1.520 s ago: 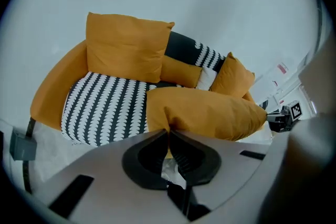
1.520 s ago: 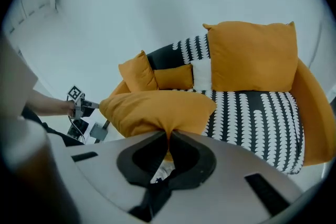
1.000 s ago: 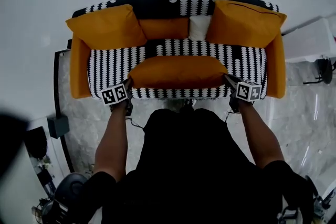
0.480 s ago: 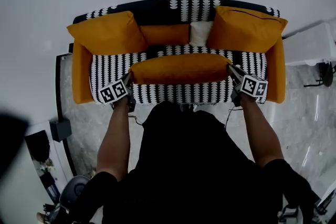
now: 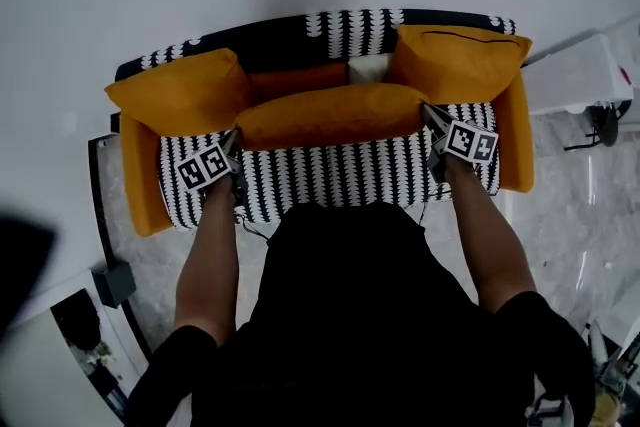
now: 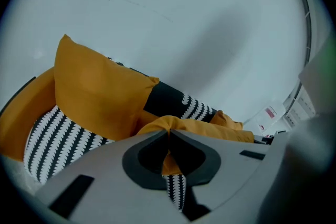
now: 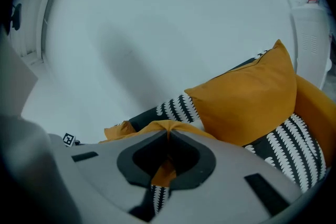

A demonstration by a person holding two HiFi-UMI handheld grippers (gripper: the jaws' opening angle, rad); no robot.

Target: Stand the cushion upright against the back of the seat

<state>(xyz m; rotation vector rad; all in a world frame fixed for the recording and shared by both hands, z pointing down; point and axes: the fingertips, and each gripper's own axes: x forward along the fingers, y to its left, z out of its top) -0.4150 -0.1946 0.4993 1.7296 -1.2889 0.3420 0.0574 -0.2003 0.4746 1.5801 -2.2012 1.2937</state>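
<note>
A long orange cushion (image 5: 330,114) hangs across the sofa, just in front of its backrest (image 5: 340,27). My left gripper (image 5: 234,137) is shut on the cushion's left corner, my right gripper (image 5: 428,112) on its right corner. In the left gripper view, orange cushion fabric (image 6: 173,124) is pinched between the tips of my left gripper (image 6: 168,131). The right gripper view shows the same: the cushion (image 7: 163,126) bunches at the closed tips of my right gripper (image 7: 168,132). The black-and-white patterned seat (image 5: 330,175) lies below the cushion.
Two square orange pillows lean in the sofa's corners, one at the left (image 5: 180,93) and one at the right (image 5: 462,61). Orange armrests (image 5: 140,185) close both ends. A white cabinet (image 5: 575,75) stands right of the sofa. A white wall runs behind it.
Both grippers have carried the long cushion from the front of the seat back and up toward the backrest. It now covers most of the orange back cushion behind it.
</note>
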